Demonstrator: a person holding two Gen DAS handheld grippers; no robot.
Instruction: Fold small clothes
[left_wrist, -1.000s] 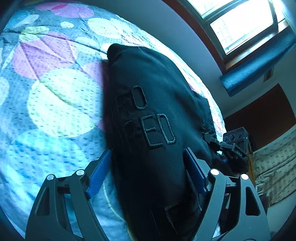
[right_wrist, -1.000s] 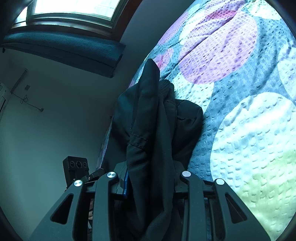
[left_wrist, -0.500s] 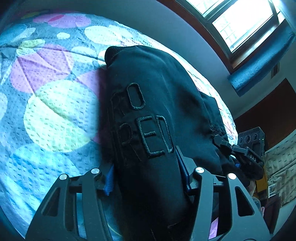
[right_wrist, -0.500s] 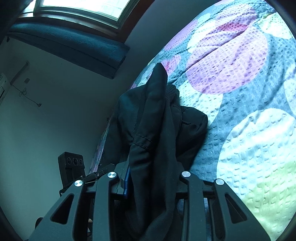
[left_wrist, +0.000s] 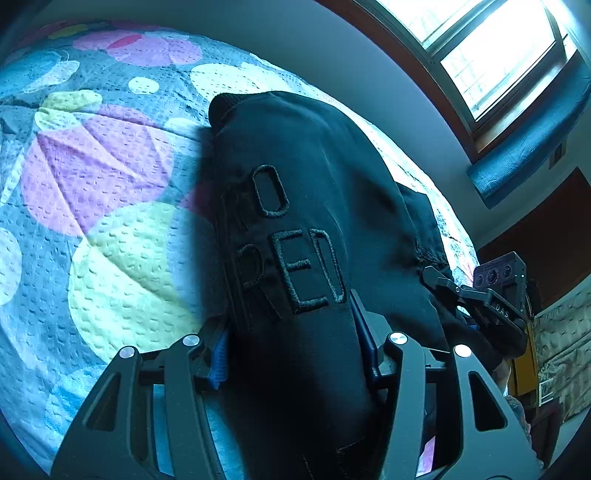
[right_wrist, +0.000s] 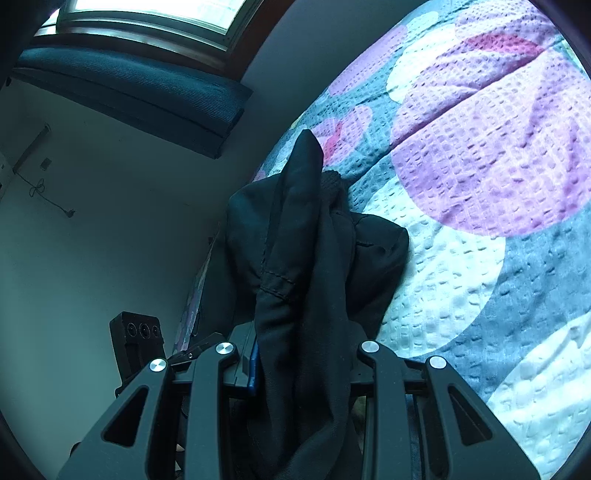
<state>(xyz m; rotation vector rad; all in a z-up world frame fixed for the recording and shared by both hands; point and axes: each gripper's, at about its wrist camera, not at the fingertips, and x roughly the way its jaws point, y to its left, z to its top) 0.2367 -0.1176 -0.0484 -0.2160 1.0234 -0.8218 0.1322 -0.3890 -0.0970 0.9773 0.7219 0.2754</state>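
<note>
gripping the black embroidered cloth garment (left_wrist: 303, 206) between both clenched pairs of jaws, mid-fold; next, lay it flat on the spotted quilted bedspread (left_wrist: 110, 229).

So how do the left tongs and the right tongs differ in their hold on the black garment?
The left tongs clamp a broad, smooth span of the black embroidered garment; the right tongs pinch a narrow bunched ridge of it. The left jaws stand wider apart and have just closed onto it; the right jaws sit closer together. Both are shut on the same garment above the circle-patterned bedspread.
</note>
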